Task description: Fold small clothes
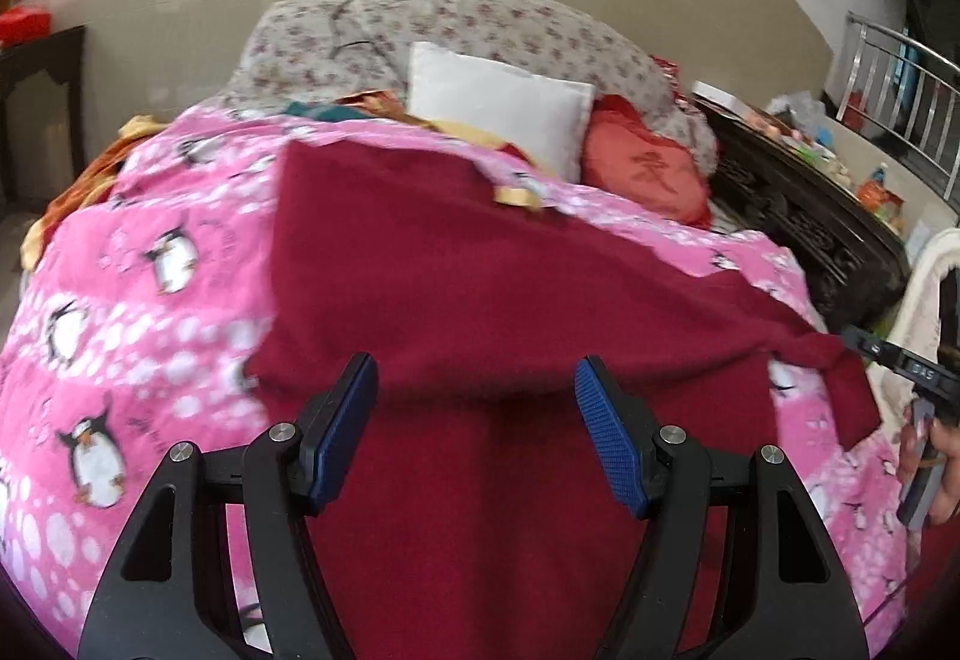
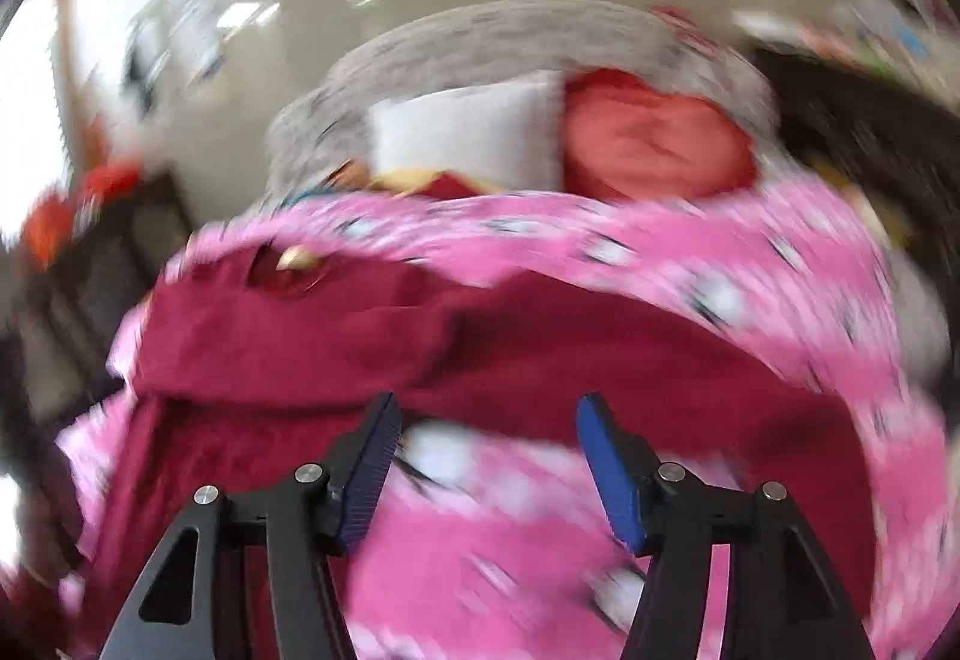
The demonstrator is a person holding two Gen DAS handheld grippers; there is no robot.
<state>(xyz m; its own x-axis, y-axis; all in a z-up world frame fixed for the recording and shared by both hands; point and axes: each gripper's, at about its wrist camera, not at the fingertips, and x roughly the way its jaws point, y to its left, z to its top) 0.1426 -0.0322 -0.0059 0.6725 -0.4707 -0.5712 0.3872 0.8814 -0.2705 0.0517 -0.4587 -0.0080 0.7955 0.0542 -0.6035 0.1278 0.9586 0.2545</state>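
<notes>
In the left wrist view, a dark red garment (image 1: 468, 288) lies spread on a bed, on top of a pink blanket (image 1: 120, 312) printed with penguins and white dots. The cloth looks soft and a little fuzzy, in one plain colour. Its near part runs flat toward the camera, and a thicker upper layer lies across it with a rounded edge just in front of the fingertips. One corner of the garment reaches to the right edge of the bed. The left gripper (image 1: 474, 408) is above the near part of the garment; its jaws stand wide apart and hold nothing. The blue pads (image 1: 606, 432) are bare. Behind the garment there are a white pillow (image 1: 498, 102), a red cushion (image 1: 648, 174) and a flowered quilt (image 1: 456, 18). At the far right, a hand holds the other gripper's handle (image 1: 924, 456).

The right wrist view is strongly blurred. The same dark red garment (image 2: 420, 336) lies across the pink blanket (image 2: 498, 528), with a fold line in its middle and a long part going down on the left side. The right gripper (image 2: 489, 441) is over the blanket, just in front of the garment's near edge. Its jaws are also wide apart and empty.
</notes>
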